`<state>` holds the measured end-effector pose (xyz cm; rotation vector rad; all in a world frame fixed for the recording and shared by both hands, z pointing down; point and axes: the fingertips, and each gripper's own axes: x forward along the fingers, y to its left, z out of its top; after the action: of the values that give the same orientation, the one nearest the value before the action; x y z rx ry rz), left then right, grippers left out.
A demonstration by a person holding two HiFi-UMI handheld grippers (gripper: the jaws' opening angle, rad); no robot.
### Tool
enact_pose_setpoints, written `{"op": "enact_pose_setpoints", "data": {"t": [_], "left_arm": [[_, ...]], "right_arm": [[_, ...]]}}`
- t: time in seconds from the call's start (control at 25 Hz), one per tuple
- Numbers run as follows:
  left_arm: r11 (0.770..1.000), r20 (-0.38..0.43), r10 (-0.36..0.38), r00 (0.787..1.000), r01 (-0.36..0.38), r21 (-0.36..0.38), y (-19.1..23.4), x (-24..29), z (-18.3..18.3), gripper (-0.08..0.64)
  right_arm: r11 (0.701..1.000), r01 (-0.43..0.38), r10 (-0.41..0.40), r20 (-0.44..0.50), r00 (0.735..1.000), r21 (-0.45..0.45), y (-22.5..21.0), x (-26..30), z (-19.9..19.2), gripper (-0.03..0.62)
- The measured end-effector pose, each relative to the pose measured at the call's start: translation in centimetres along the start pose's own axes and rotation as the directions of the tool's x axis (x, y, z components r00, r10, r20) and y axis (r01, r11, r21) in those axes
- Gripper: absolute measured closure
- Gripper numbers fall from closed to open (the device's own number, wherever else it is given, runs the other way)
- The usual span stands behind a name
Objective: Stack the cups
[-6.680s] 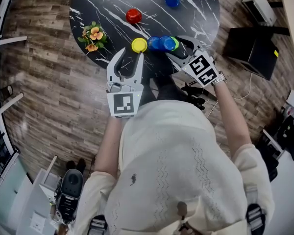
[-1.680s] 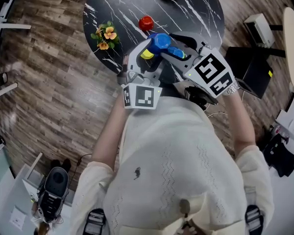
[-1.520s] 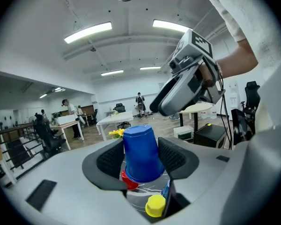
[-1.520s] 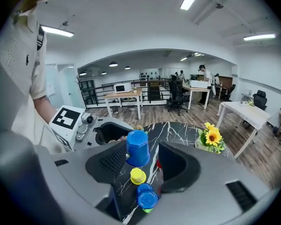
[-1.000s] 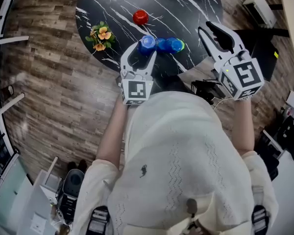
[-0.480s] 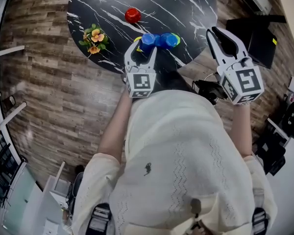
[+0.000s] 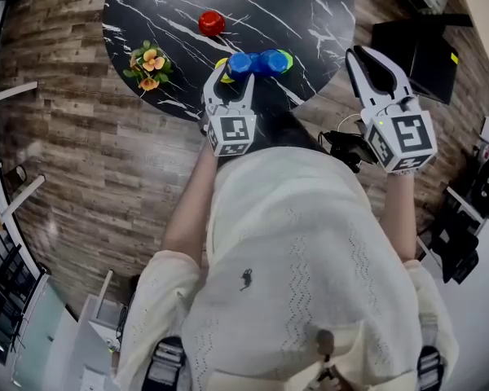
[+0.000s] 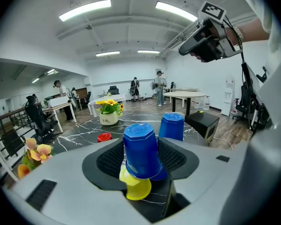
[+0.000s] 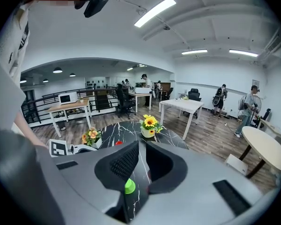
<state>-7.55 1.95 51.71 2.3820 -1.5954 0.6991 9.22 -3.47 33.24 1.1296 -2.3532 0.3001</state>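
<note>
Left gripper (image 7: 233, 78) clamps a blue cup (image 8: 141, 149), inverted over a yellow cup (image 8: 136, 187). Right gripper (image 9: 140, 146) is empty, its jaws just closed to a narrow gap.

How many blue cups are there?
2. The near blue cup is between the left hand-held gripper's jaws, over the yellow cup; the far blue cup stands beyond. More may be hidden.

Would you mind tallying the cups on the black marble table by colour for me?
Blue cups: 2 told apart; the tight cluster in the head view may hide a third
Yellow cup: 1
Red cup: 1
Green cup: 1
Total: 5 cups at least
</note>
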Motion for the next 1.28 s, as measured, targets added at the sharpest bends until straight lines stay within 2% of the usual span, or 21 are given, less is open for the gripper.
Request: {"op": "enact_pose_setpoints", "data": {"t": [0.6,0.84,1.12,1.24,1.28], "left_arm": [[1.000,-0.021,0.014,1.000,-0.014,-0.017,-0.2,-0.7,-0.5,0.311],[0.999,-0.009,0.029,1.000,-0.029,-0.025,0.4,-2.7,0.1,0.311],[0.996,0.013,0.082,0.997,-0.082,-0.036,1.3,-6.5,1.5,0.320],[0.986,0.052,0.143,0.988,-0.137,-0.097,2.2,-7.9,2.9,0.371],[0.978,0.062,0.176,0.982,-0.167,-0.128,2.7,-8.3,3.3,0.407]], "right_arm": [[0.999,-0.022,0.022,-0.011,1.000,-0.024,0.1,0.4,-0.5,0.538],[0.998,-0.048,0.047,-0.018,0.999,-0.029,-0.2,1.3,-0.7,0.537],[0.993,-0.110,0.109,-0.013,0.994,-0.044,0.3,3.2,-0.1,0.538],[0.989,-0.139,0.139,-0.009,0.990,-0.057,0.7,3.9,0.0,0.538],[0.987,-0.147,0.147,-0.007,0.989,-0.059,0.8,4.1,0.1,0.538]]}}
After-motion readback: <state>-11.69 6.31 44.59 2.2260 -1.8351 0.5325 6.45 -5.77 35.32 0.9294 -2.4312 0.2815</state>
